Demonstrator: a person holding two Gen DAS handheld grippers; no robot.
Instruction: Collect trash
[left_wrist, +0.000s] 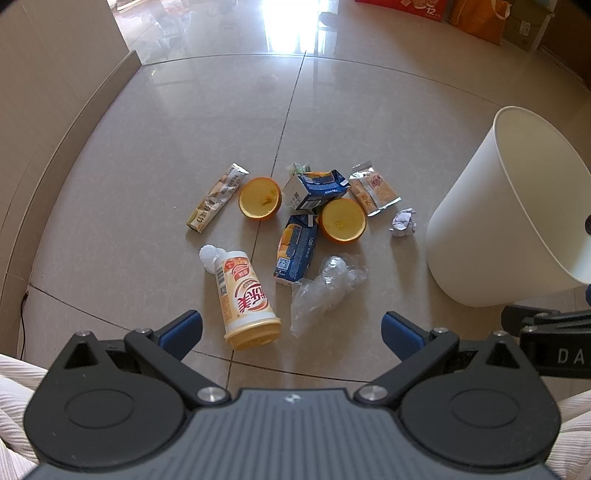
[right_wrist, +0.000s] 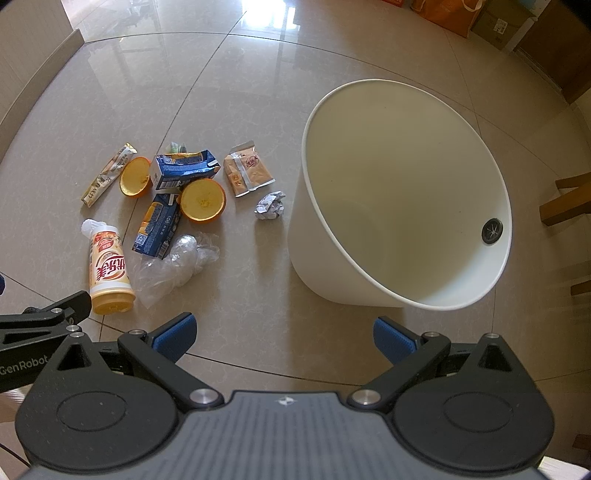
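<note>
**Floor litter and waste bin, both grippers idle**

Left gripper (left_wrist: 291, 330): held above the tiled floor (left_wrist: 166, 147), blue-padded fingers spread wide, nothing between them. Right gripper (right_wrist: 282, 334): likewise spread and empty, held above the floor just in front of the bin.

Waste bin (right_wrist: 332, 258): white, round, standing on the floor to the right of the litter; nothing could be seen inside it.

Litter, all on the floor, left of the bin:
- Milk tea cup (left_wrist: 245, 297): lying on its side, yellow lid end nearest the left gripper, a white crumpled piece (left_wrist: 210, 256) at its far end.
- Clear plastic bag (left_wrist: 325, 288): crumpled, just right of the cup, touching the lower carton.
- Juice carton (left_wrist: 295, 249): blue with orange print, flattened, lying between the cup and one orange half.
- Second carton (left_wrist: 314, 188): blue and white, crushed, farther back, between the two orange halves.
- Orange halves: one (left_wrist: 259, 197) to the left of the cartons, one (left_wrist: 342, 219) to the right, both cut side up.
- Stick sachet (left_wrist: 216, 197): long, beige, leftmost item, just beside the left orange half.
- Snack wrapper (left_wrist: 375, 190): torn open, nearer the bin.
- Paper ball (left_wrist: 403, 222): white, crumpled, closest of all to the bin, apart from it.
</note>
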